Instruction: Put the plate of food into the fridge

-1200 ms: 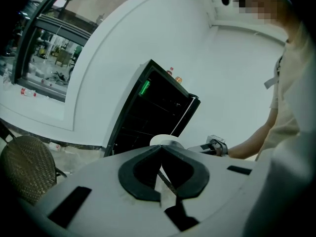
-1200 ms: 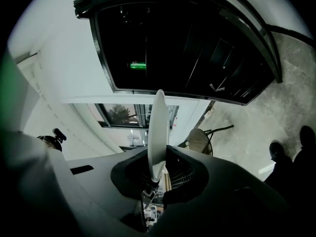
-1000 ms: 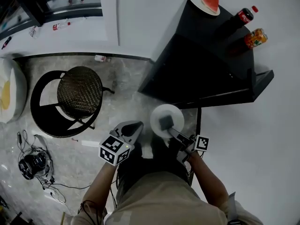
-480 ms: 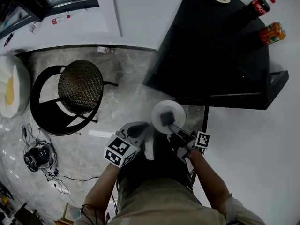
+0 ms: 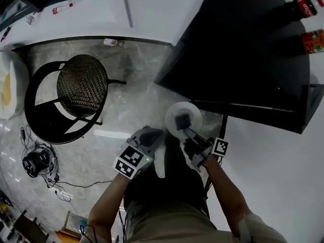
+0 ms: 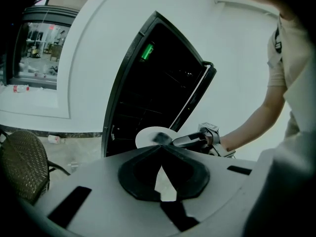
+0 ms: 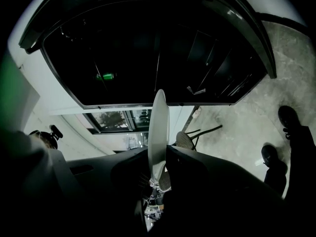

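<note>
Domestic-style room, half test space: black fridge (image 5: 243, 59) with door open, soft-drink bottles (image 5: 304, 5) on top, woven round stool (image 5: 81, 87), grey stone floor (image 5: 131, 110), white walls (image 5: 152, 9); loose cables (image 5: 35, 163) on floor (more studio than kitchen).

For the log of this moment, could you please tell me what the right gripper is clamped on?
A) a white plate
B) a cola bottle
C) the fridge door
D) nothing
A: in the right gripper view the right gripper has its jaws closed on the rim of the white plate, seen edge-on between them.
</note>
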